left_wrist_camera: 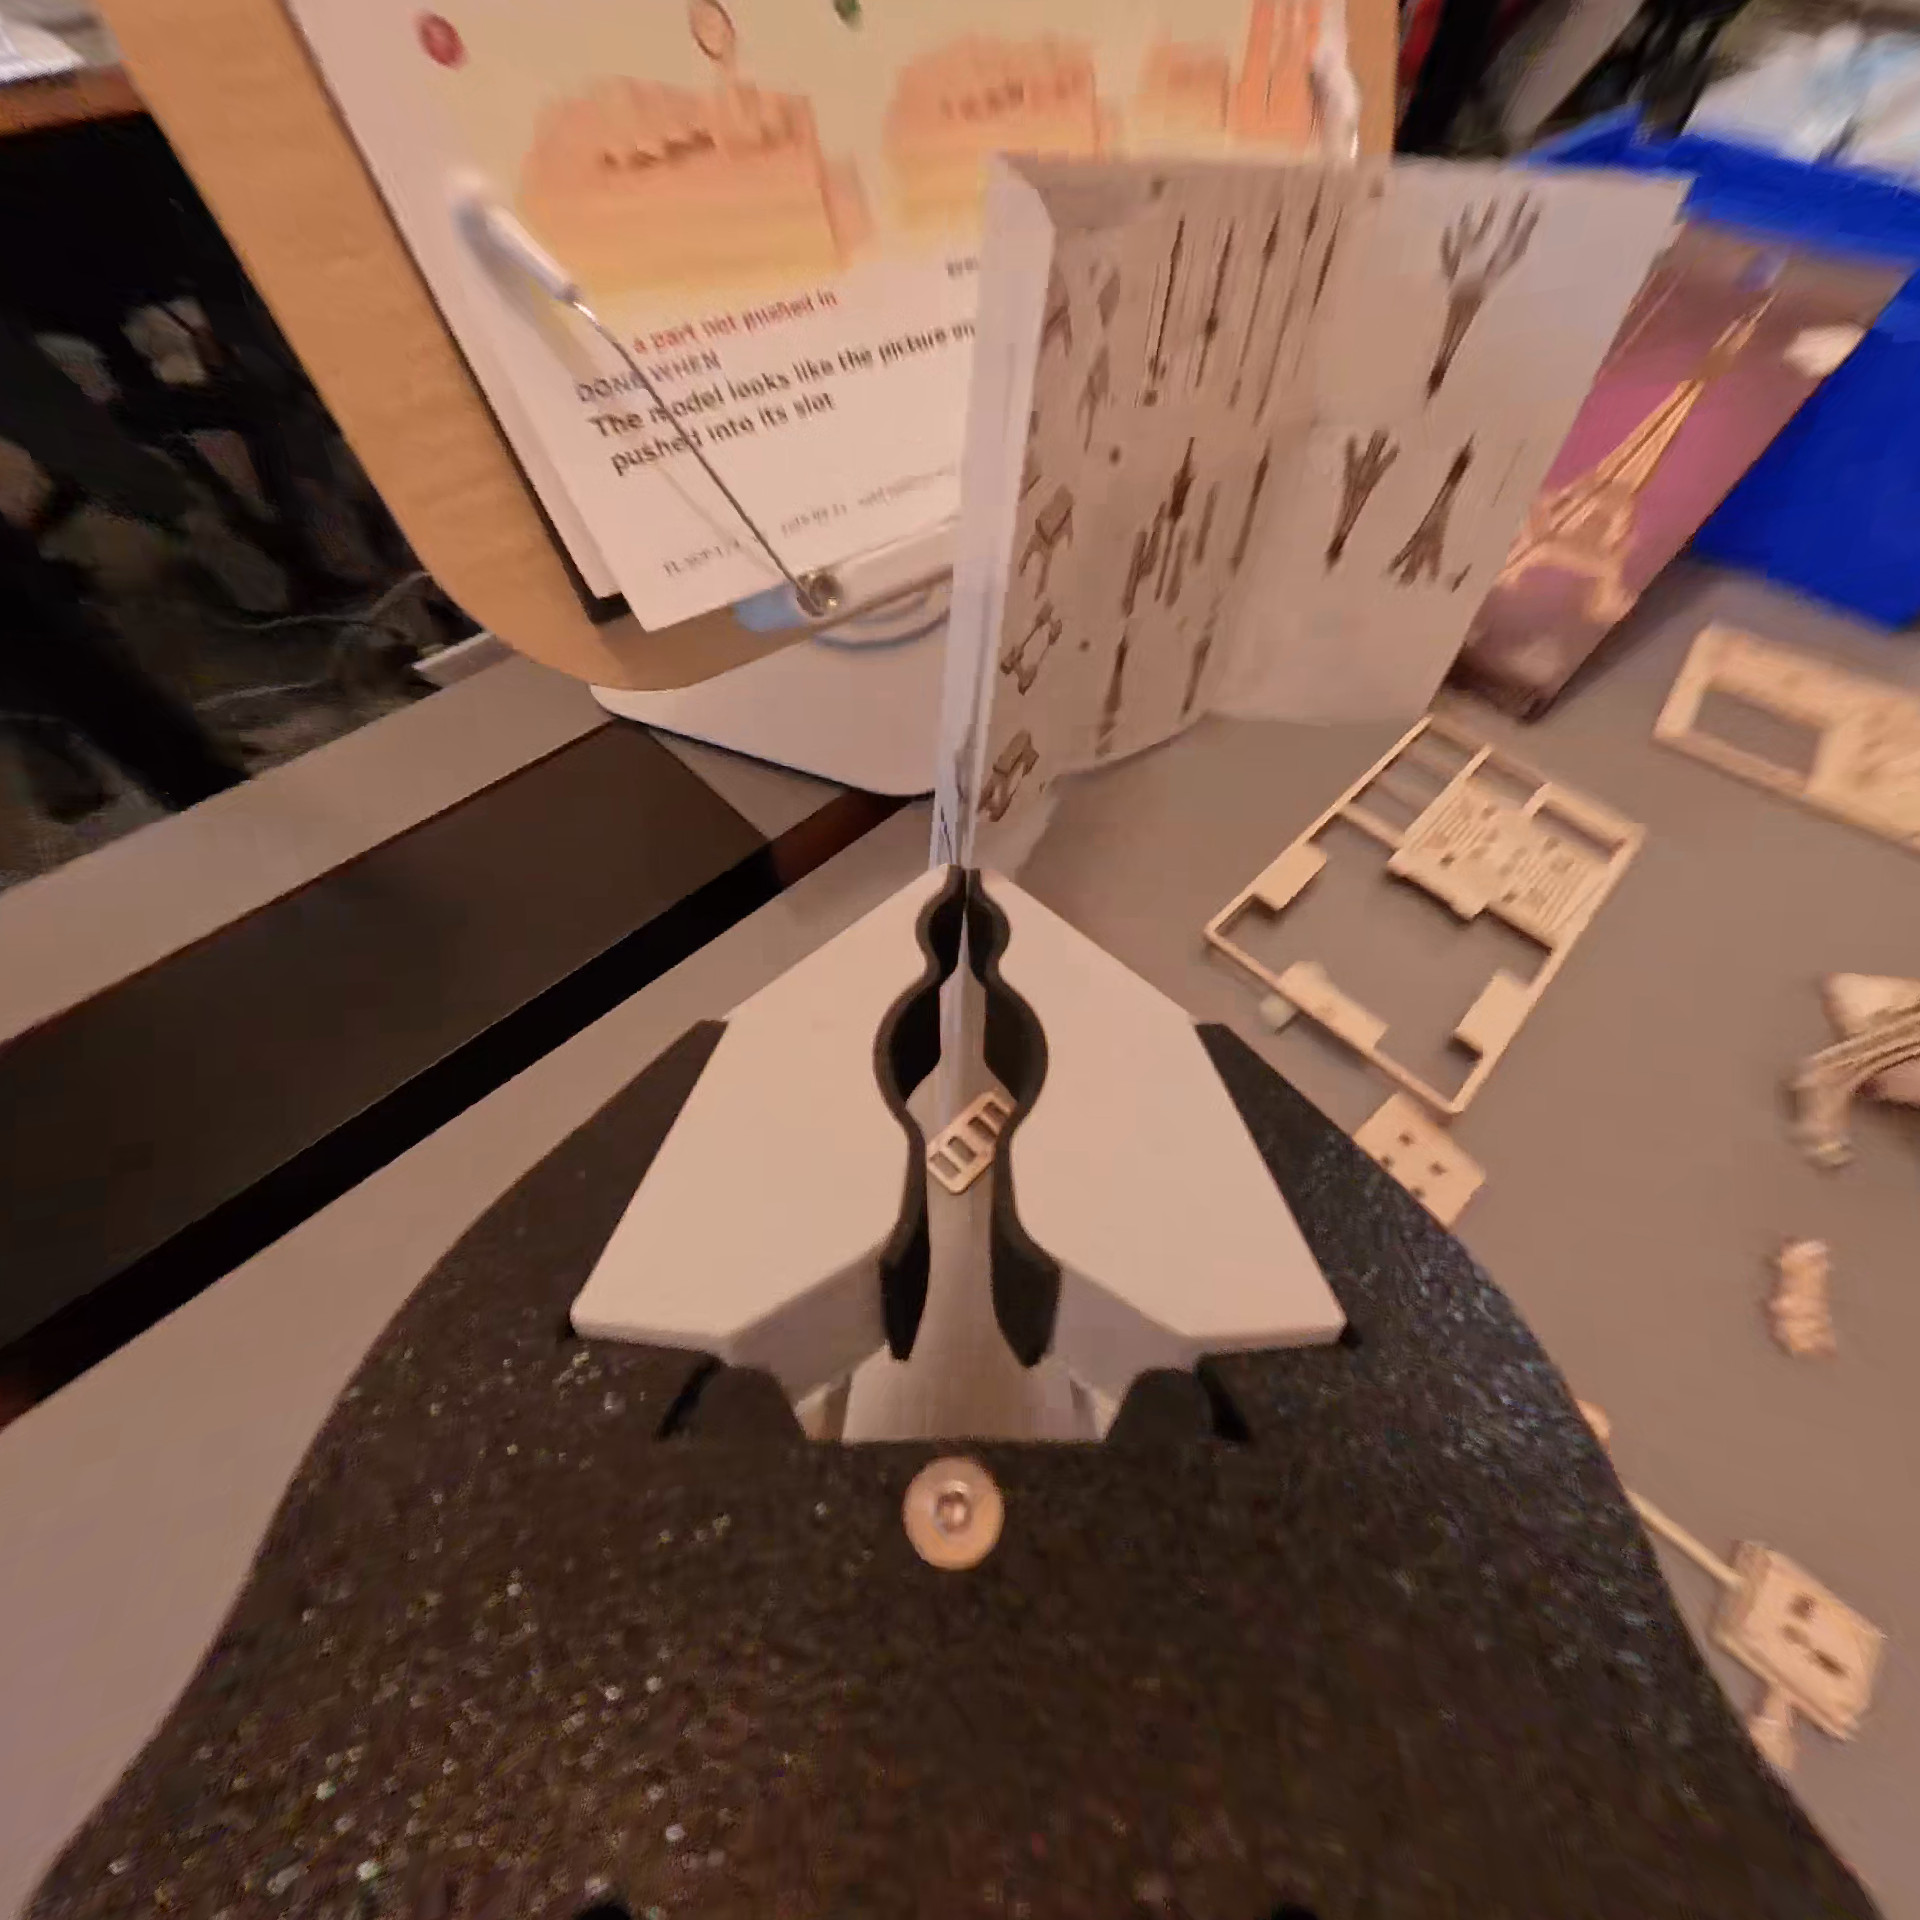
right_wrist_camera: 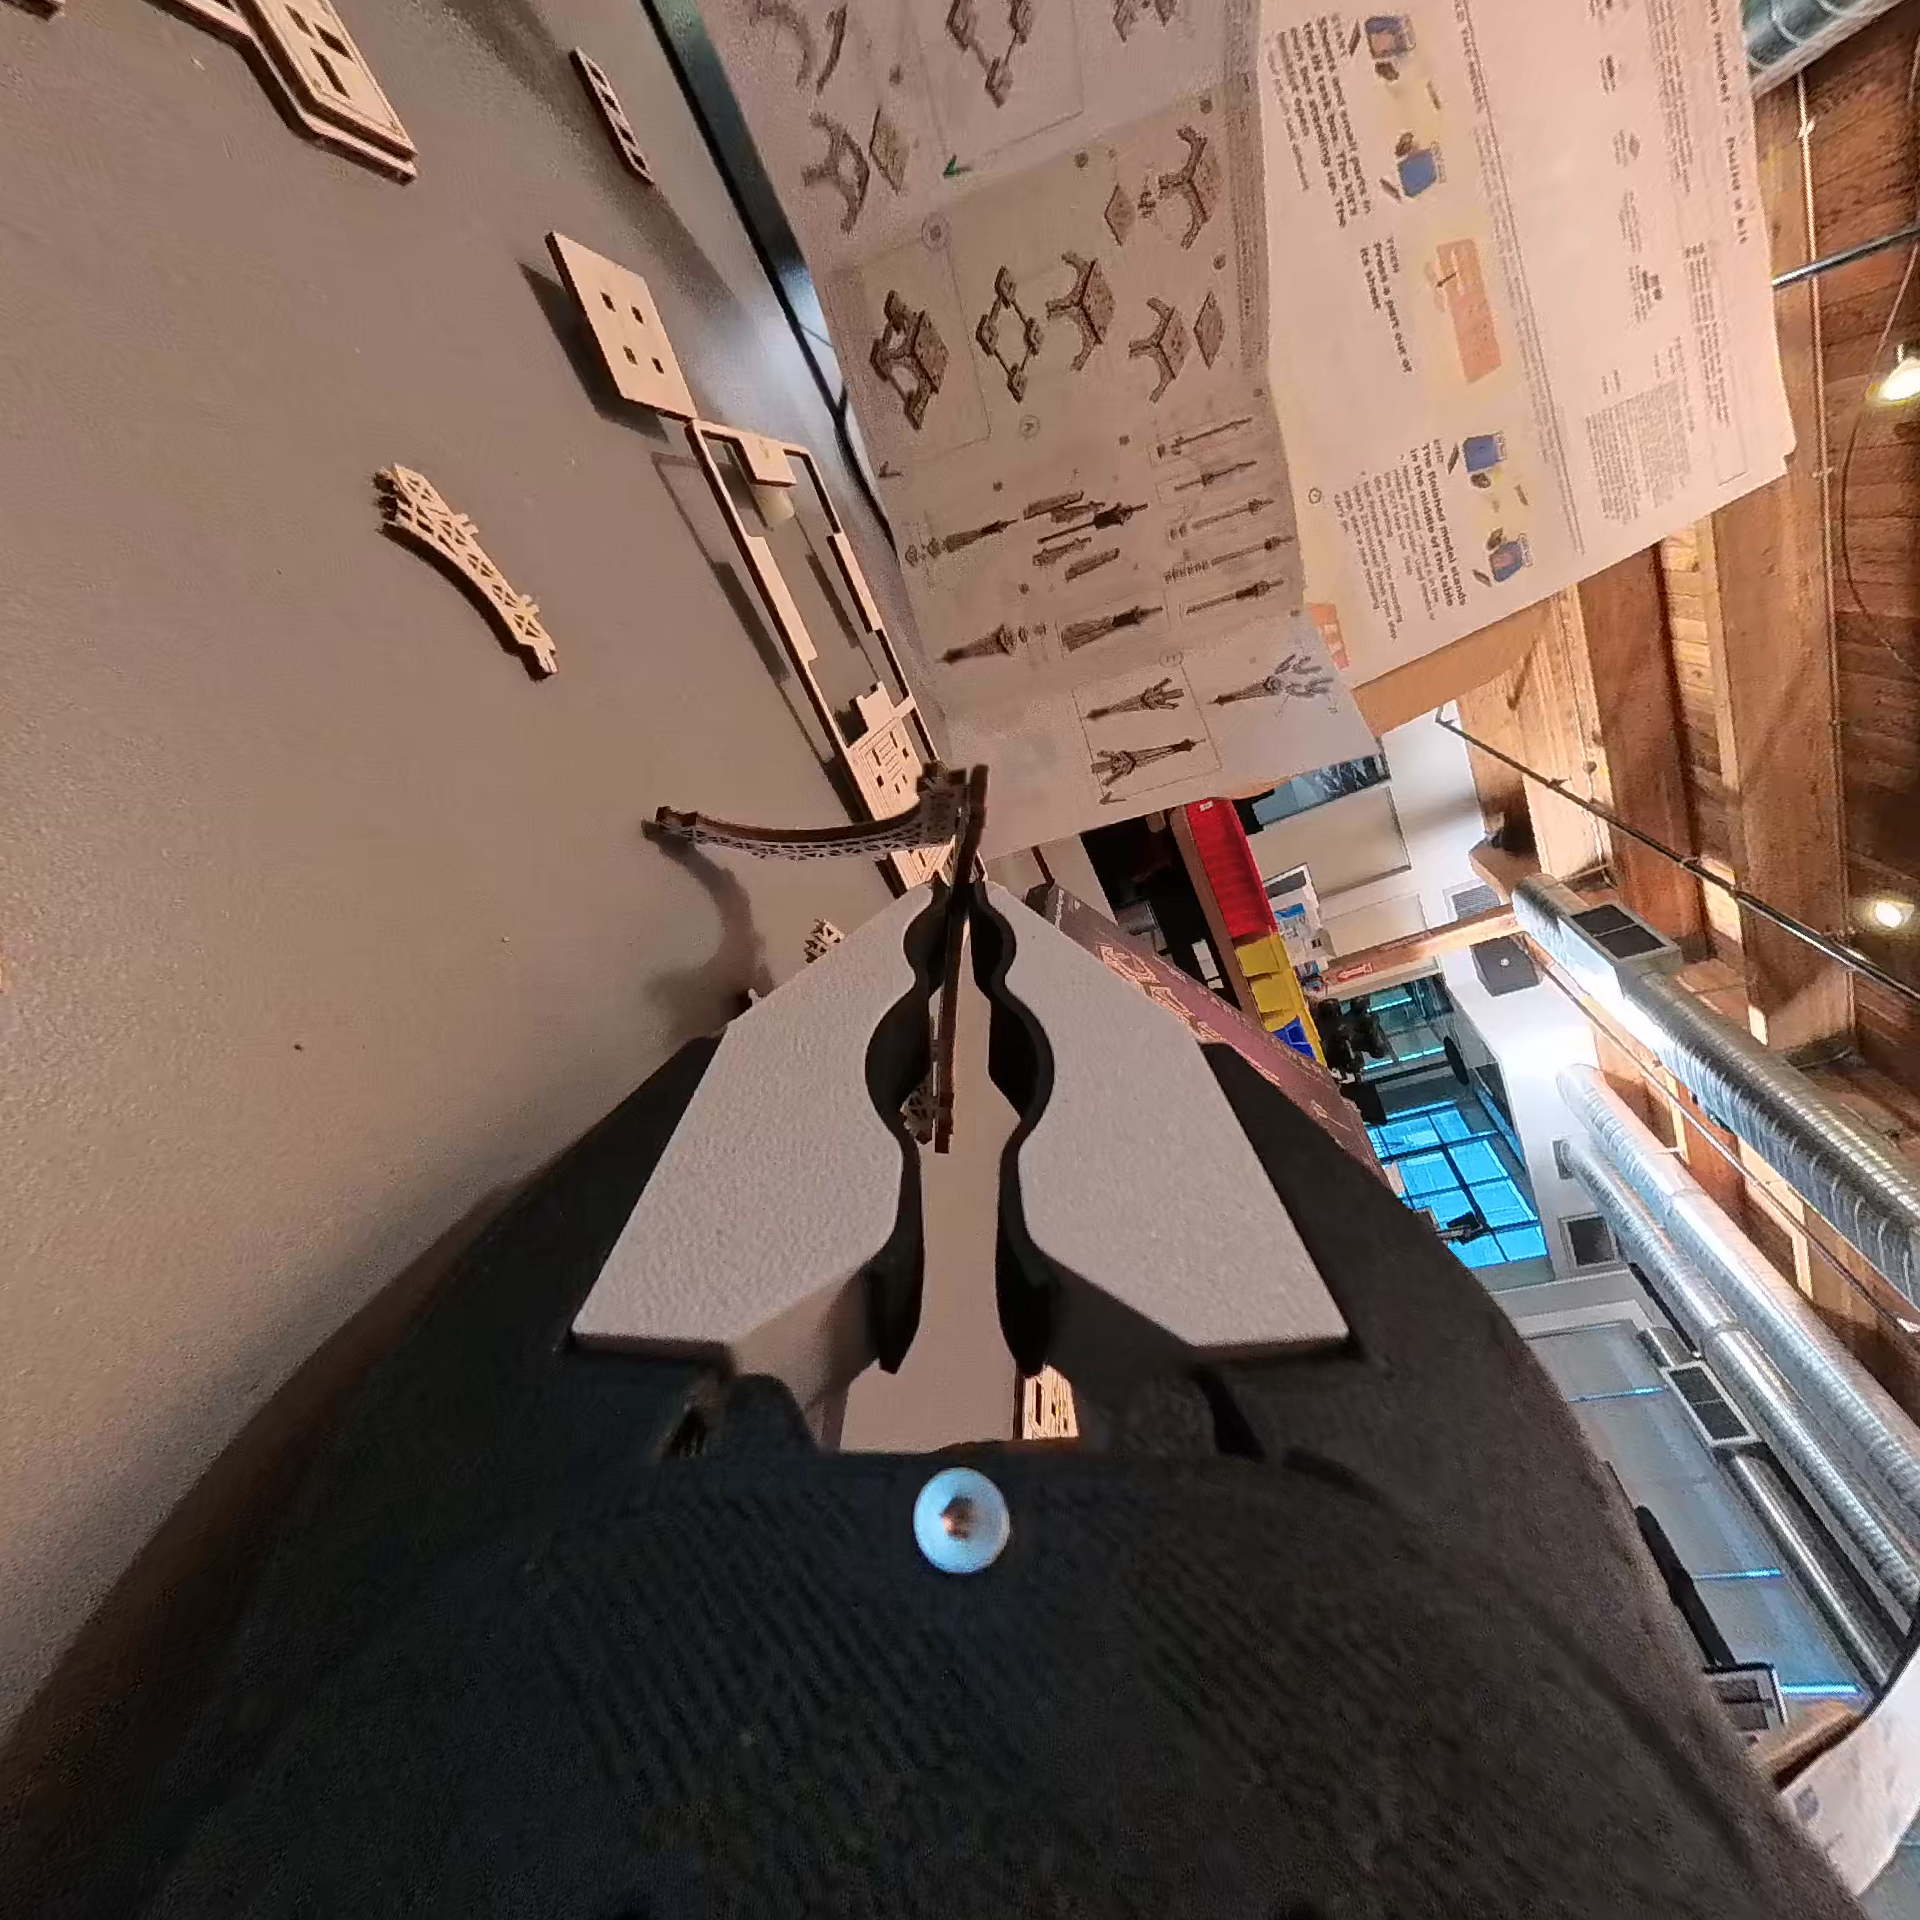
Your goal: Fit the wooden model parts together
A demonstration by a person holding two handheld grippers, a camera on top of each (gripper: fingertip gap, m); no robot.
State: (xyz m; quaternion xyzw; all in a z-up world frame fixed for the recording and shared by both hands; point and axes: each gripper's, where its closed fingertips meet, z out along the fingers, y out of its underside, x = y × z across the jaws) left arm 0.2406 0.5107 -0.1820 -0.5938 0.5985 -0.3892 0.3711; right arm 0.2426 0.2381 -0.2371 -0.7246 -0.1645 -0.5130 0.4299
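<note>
My left gripper [left_wrist_camera: 961, 878] is shut on a folded paper instruction leaflet [left_wrist_camera: 1247, 447]. The leaflet stands upright out of the fingertips, its fold running between the pads. It also shows in the right wrist view [right_wrist_camera: 1070, 416], hanging over the table's far edge. My right gripper [right_wrist_camera: 961, 894] is shut on a wooden model part [right_wrist_camera: 951, 997], a thin flat piece held edge-on between the pads. A curved lattice leg [right_wrist_camera: 821, 831] joined to it reaches left, and its tip meets the grey table [right_wrist_camera: 260, 935].
Loose wooden parts lie on the table: an emptied frame sheet [left_wrist_camera: 1423, 935], a small square plate with holes [right_wrist_camera: 623, 327], a curved lattice piece [right_wrist_camera: 468, 561]. A task card on a stand [left_wrist_camera: 727, 364], the kit box [left_wrist_camera: 1662, 468] and a blue bin [left_wrist_camera: 1849, 416] stand behind.
</note>
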